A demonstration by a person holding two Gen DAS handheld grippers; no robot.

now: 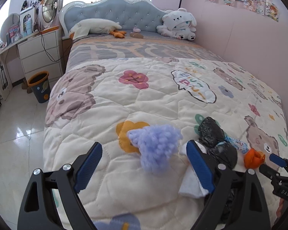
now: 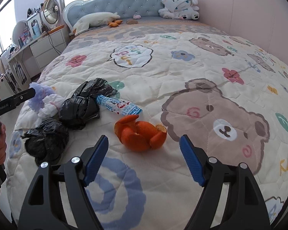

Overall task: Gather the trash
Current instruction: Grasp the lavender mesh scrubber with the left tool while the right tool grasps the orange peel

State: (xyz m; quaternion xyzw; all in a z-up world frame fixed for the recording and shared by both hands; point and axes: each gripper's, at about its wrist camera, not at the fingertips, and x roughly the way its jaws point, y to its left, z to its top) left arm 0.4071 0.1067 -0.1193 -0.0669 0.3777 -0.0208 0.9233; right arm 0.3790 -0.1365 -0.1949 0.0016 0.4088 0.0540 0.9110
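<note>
Trash lies on the quilt at the foot of the bed. An orange peel (image 2: pixel 140 135) sits just ahead of my open, empty right gripper (image 2: pixel 144 143); it also shows in the left wrist view (image 1: pixel 253 158). Behind it lie a blue-and-white wrapper (image 2: pixel 118 105), two crumpled black bags (image 2: pixel 80 107) (image 2: pixel 46 140), a white tissue (image 2: pixel 50 105) and a fluffy lilac piece (image 2: pixel 39 95). My left gripper (image 1: pixel 144 154) is open and empty, with the lilac piece (image 1: pixel 155 145) between its fingertips' line and the tissue (image 1: pixel 190 182) under its right finger (image 1: pixel 199 166).
A dark bin with an orange rim (image 1: pixel 39 86) stands on the tiled floor left of the bed. White drawers (image 1: pixel 40 55) and a cluttered desk run along the left wall. Plush toys (image 1: pixel 179 25) and a pillow (image 1: pixel 96 26) lie at the headboard. A pink wall bounds the right side.
</note>
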